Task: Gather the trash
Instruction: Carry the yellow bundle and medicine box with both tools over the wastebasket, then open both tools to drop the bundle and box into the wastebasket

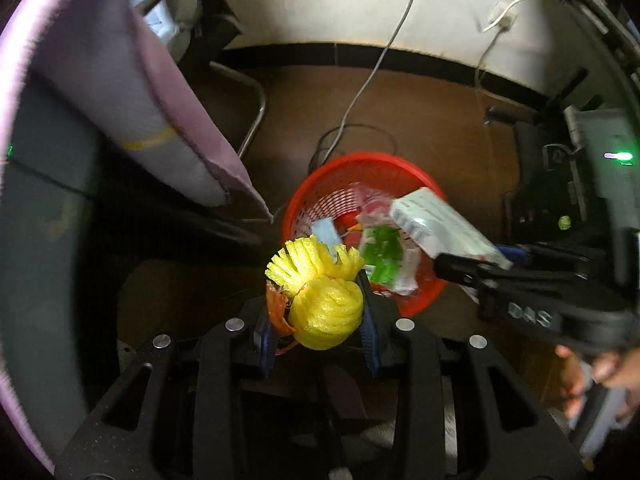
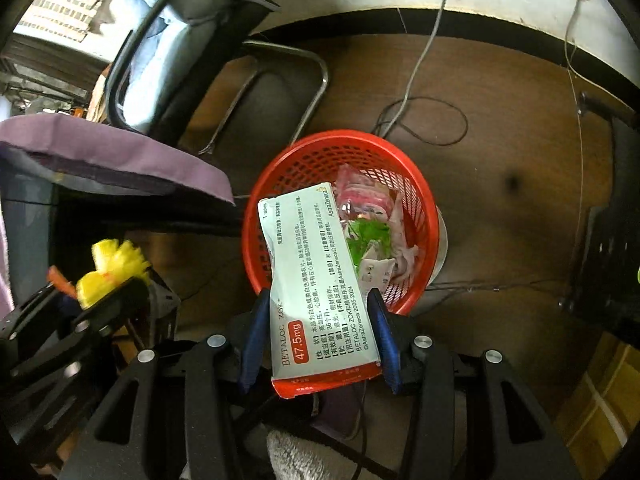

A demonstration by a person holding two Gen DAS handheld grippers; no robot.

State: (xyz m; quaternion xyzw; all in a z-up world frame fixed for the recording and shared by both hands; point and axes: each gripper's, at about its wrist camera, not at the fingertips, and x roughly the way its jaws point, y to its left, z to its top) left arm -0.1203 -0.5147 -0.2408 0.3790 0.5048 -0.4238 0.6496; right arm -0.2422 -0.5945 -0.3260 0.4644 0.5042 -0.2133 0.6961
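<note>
Floor: brown, red bin [image 2: 344,148] far.
Left tool [image 1: 320,320]: squeezes soft, light foam [image 1: 324,312].
Right tool [image 2: 320,340]: grips stiff, light box [image 2: 316,280] sides.

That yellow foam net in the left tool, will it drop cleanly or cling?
The yellow foam net looks squashed between the left tool fingers, so probably soft and very light. Its frayed strands may snag; it could drift past the red basket.

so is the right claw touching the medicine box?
Touching. The right wrist view shows the right claw with both blue fingers pressed against the sides of the medicine box, above the red basket.
</note>
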